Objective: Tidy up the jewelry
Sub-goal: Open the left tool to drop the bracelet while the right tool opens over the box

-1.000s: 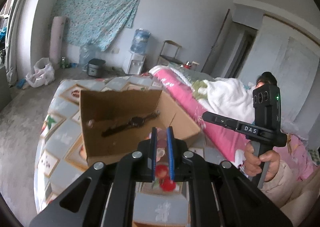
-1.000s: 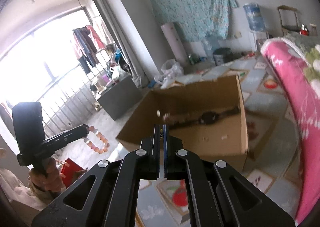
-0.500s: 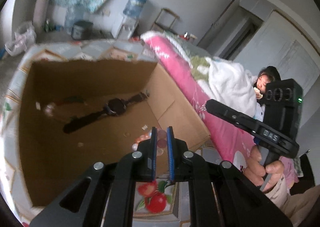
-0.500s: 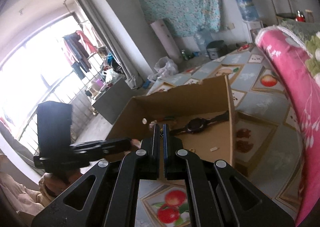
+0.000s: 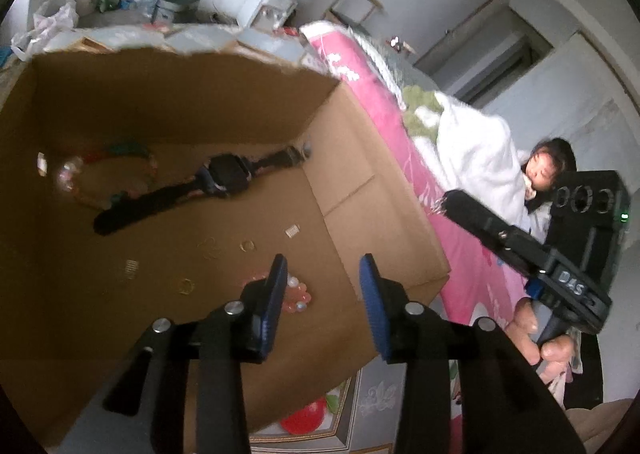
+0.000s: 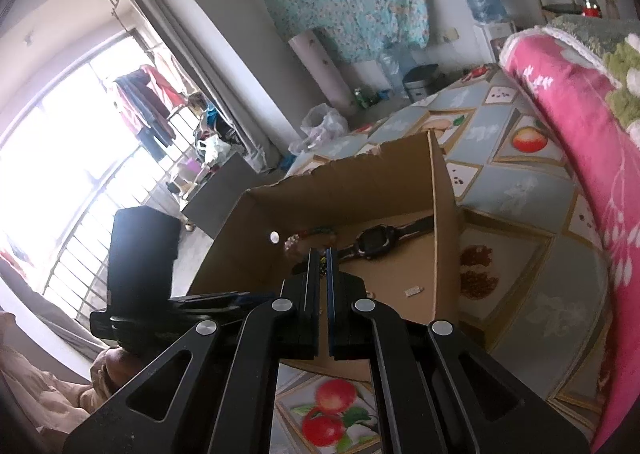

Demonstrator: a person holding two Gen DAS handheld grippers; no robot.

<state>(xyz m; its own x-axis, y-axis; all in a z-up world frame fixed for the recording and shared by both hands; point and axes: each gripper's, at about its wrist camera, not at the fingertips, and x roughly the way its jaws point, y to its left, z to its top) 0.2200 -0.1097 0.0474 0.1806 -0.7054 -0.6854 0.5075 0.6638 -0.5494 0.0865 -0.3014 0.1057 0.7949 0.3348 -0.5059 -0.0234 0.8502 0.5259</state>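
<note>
- Since the earlier frames, our left gripper point(image 5: 322, 278) has dropped from above the near wall of the cardboard box point(image 5: 384, 230) to inside it, and its blue-padded jaws have just been opening; the pink bead bracelet point(image 5: 295, 296) they were carrying now lies on the box floor, partly hidden behind the left finger, with nothing pressed between the pads.
- At far left in the left wrist view, a multicoloured bead bracelet point(image 5: 102, 177) rests against the back of the box floor, blurred.
- Beside it, we see a black wristwatch point(image 5: 224, 177) lying flat, its strap stretched diagonally, one end reaching the back right corner.
- Between the watch and our left gripper, small gold rings point(image 5: 210, 248) and two pale tags are scattered on the cardboard; we cannot tell more about them.
- Right of the box runs a pink quilt point(image 5: 404, 157), and a person lies under white bedding beyond it.
- At far right our right hand point(image 5: 540, 342) grips the handle of the other tool.
- In the right wrist view, our right gripper point(image 6: 323, 254) hovers over the near wall of the box with its jaws closed together and empty; the wristwatch shows just past its tips.
- The box stands on a fruit-patterned bedsheet point(image 6: 532, 189).
</note>
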